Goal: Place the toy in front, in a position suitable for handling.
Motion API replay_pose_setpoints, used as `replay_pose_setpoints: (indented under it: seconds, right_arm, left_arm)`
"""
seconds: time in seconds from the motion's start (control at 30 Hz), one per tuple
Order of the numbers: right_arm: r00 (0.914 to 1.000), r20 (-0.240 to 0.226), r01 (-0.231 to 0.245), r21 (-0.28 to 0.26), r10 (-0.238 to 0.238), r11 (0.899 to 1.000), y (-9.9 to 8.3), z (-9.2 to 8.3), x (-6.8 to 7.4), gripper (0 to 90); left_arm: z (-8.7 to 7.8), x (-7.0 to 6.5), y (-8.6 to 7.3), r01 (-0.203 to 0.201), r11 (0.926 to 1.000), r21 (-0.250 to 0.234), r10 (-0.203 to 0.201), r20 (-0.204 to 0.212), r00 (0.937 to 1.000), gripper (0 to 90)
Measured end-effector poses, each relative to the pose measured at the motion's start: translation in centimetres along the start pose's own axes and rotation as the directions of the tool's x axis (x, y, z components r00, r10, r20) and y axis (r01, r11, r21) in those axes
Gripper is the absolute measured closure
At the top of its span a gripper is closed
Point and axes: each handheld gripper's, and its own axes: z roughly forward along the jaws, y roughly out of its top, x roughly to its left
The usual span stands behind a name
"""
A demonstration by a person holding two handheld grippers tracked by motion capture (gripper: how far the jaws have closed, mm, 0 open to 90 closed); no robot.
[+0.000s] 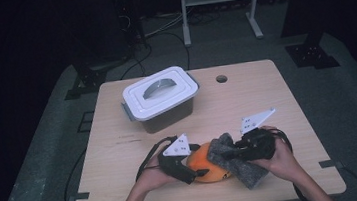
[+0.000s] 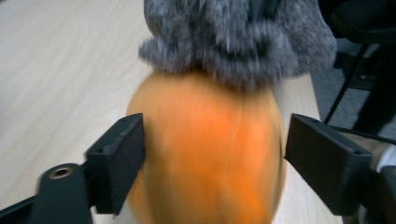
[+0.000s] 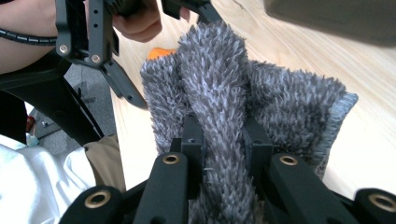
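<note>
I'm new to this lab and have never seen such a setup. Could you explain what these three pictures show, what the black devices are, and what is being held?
A person sits at a wooden table and holds a hand-operated two-jaw gripper in each hand. The wide picture comes from a fixed camera above. The other two come from small cameras riding on each gripper, looking along its black jaws.

The left gripper has its jaws either side of an orange ball-like object; a small gap shows at one jaw, so it isn't squeezing. The right gripper is shut on a fold of a fuzzy grey cloth, which lies draped against the orange object. Farther back stands a closed white-lidded box.
</note>
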Motion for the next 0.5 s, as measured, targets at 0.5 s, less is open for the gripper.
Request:
replay_pose_setpoints:
  seconds: [0.5]
  right_arm:
    - [0.9936, -0.005, -0.113, -0.042, 0.113, 0.993, -4.4, -0.8, -1.8, 74.5]
  left_arm:
    - [-0.4, 0.9, -1.6, 0.058, 0.9981, -0.022, -0.058, 0.008, 0.9983, 31.9]
